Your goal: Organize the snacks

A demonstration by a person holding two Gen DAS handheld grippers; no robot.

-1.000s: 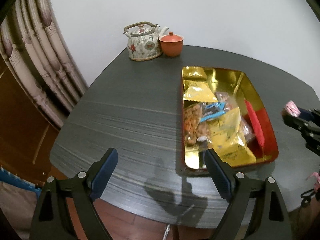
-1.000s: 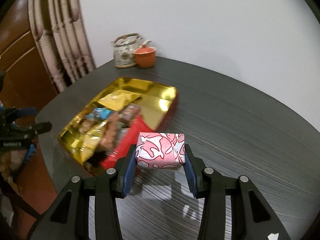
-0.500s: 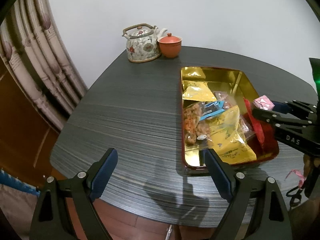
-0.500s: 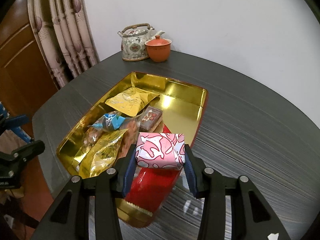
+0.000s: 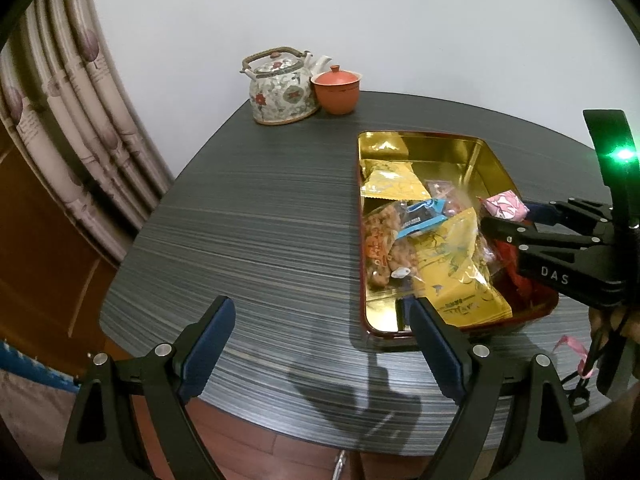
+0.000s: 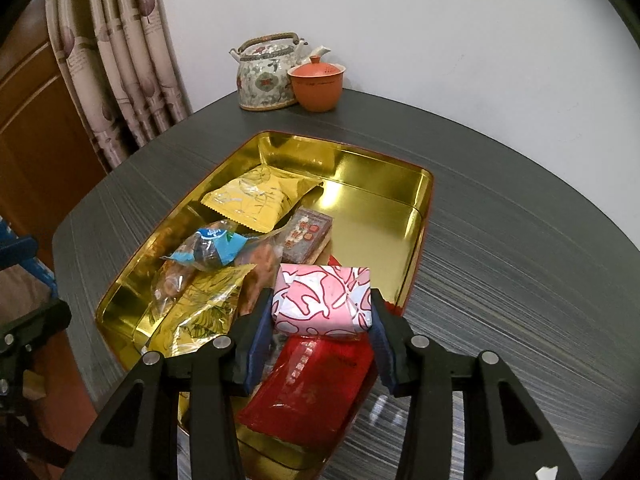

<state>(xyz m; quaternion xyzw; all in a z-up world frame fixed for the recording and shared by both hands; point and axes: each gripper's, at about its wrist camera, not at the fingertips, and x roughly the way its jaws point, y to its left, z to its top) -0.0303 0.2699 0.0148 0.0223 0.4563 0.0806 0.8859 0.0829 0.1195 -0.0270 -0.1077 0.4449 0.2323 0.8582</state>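
Hovering at lower centre, the right gripper point(image 6: 322, 320), jaws opening around a pink-wrapped snack point(image 6: 323, 300), sits directly above the gold tray point(image 6: 416, 216); the left gripper point(image 5: 320, 340) is wide open, empty.

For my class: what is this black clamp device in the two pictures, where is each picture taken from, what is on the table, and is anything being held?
There is no robot: a person holds a two-finger clamp in each hand, with a camera on each looking along its fingers. One picture is from the left gripper, open and empty over the dark table. The other is from the right gripper; its jaws are opening around the pink wrapped packet between them, over the gold tray. The tray holds yellow, blue and red snack packs. A flowered teapot and a lidded orange cup stand at the back.
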